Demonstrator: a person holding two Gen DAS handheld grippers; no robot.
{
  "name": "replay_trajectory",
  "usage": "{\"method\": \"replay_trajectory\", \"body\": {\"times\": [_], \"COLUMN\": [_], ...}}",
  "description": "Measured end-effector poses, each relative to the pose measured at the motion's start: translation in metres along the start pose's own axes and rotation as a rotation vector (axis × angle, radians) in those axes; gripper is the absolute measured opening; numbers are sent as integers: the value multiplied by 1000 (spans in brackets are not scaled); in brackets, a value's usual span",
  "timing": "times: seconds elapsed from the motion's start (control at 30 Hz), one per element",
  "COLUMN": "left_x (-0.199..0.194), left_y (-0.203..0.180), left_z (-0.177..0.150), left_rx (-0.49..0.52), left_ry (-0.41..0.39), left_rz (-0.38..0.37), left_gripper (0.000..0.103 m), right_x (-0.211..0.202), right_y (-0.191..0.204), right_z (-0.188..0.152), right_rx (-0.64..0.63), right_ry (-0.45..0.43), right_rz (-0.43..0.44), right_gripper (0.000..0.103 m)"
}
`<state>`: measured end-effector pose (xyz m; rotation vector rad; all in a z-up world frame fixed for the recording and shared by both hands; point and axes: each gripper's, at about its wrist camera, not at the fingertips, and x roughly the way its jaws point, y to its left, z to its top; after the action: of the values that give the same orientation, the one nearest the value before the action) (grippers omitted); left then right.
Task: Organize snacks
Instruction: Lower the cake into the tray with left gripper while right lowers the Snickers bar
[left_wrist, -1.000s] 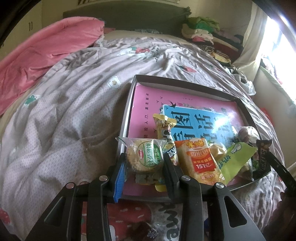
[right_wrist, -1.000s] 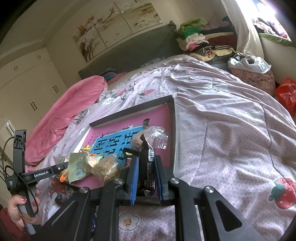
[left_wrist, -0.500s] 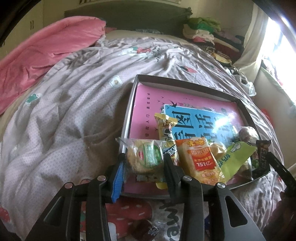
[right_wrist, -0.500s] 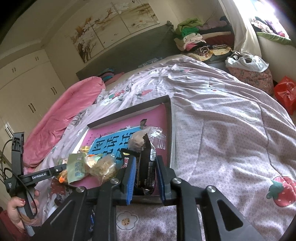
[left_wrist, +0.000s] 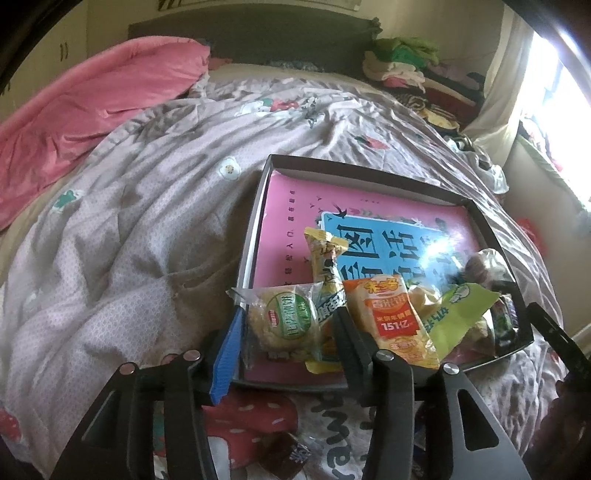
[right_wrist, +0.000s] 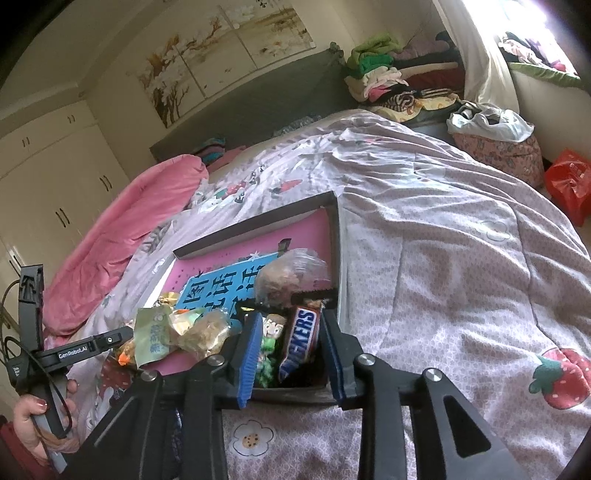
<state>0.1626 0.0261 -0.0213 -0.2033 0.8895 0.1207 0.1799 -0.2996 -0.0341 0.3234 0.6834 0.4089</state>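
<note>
Now I am letting both go: left gripper (left_wrist: 286, 338) opening off the round cake packet (left_wrist: 282, 321), right gripper (right_wrist: 291, 352) opening off the Snickers bar (right_wrist: 300, 341), both snacks resting at the near edge of the tray (left_wrist: 369, 175).

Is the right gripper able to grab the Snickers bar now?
Probably yes. The Snickers bar lies right between the right gripper's fingers, which have just been opening, and nothing covers it in the tray.

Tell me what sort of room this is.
A bedroom, almost certainly. The snack tray sits on a bed covered by a patterned quilt, with a pink duvet bunched near the dark headboard, and built-in wardrobes along the wall.
</note>
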Motion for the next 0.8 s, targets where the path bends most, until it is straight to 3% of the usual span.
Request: {"method": "replay_trajectory", "body": {"times": [0.37,0.47,0.57,0.8], "left_x": [-9,-12,-14,-19], "left_y": [-4,-5,-5,-7], "left_z": [1,1,1,2], "left_rx": [17,20,18,30], "left_ry": [-17,-20,-25,-35], "left_rz": [-6,-6,-10,-5], "left_gripper": [61,62,62,68], "right_x": [-2,-4,-4,-6], "right_y": [-1,-1,-2,-6], "right_z": [2,3,4,5], "right_rx": [1,3,6,29], "right_ry": [-5,-9,-14,-16], "right_rz": [4,7,-5,-8], "right_gripper": [37,40,50,51]}}
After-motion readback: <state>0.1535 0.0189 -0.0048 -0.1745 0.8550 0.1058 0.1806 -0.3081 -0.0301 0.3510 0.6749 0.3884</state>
